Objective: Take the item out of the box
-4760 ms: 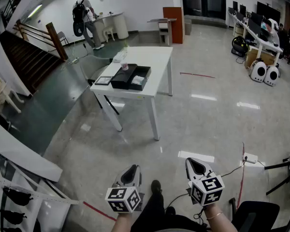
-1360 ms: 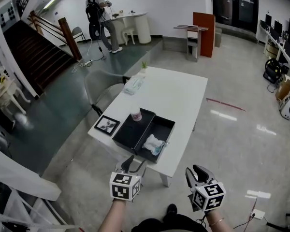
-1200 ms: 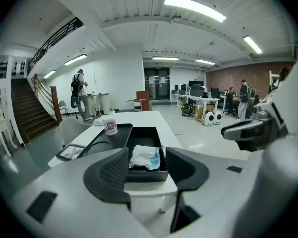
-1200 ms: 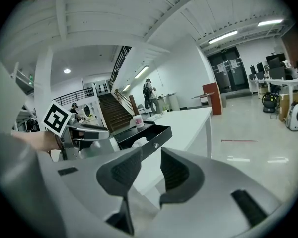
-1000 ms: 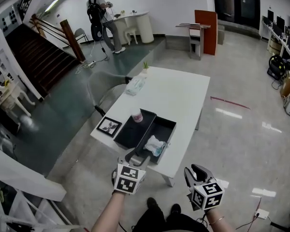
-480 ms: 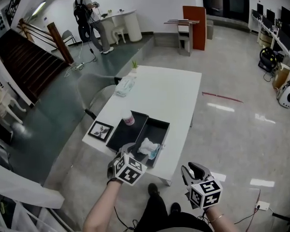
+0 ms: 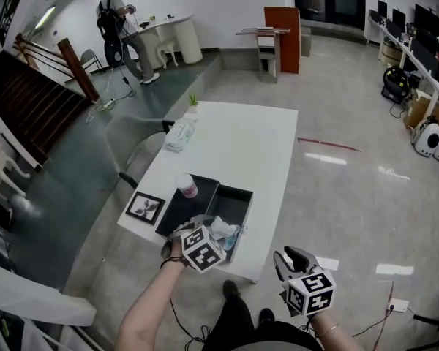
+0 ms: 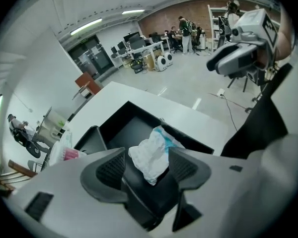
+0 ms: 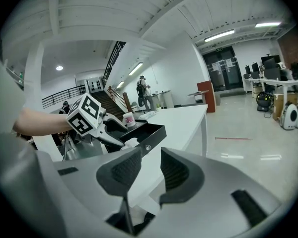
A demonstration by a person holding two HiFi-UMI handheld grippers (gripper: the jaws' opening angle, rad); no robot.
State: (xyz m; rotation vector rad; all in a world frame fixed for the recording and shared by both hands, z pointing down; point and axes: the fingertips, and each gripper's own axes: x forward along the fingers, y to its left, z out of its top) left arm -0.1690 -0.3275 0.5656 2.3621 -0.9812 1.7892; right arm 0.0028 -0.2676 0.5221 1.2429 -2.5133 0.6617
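A black box (image 7: 233, 199) lies open at the near end of the white table (image 7: 241, 141). A crumpled white and teal item (image 7: 225, 230) rests in its right half. My left gripper (image 7: 194, 227) hangs steeply over that half. In the left gripper view its jaws (image 8: 146, 155) stand open and have just been opening; the item (image 8: 150, 157) shows in the gap, below the pads and untouched. My right gripper (image 7: 289, 256) hovers off the table's near right corner, over the floor. Its jaws (image 9: 150, 155) stand slightly apart with nothing between them.
A pink cup (image 7: 186, 185) stands on the box's left half. A framed picture (image 7: 145, 207) lies left of the box. A wipes packet (image 7: 177, 134) and a small plant (image 7: 194, 101) sit at the table's far left. A person (image 7: 117, 20) stands far behind.
My left gripper has gone forward and down from the table's edge to over the box, rolling as it went. The table has come closer. The right gripper has barely shifted.
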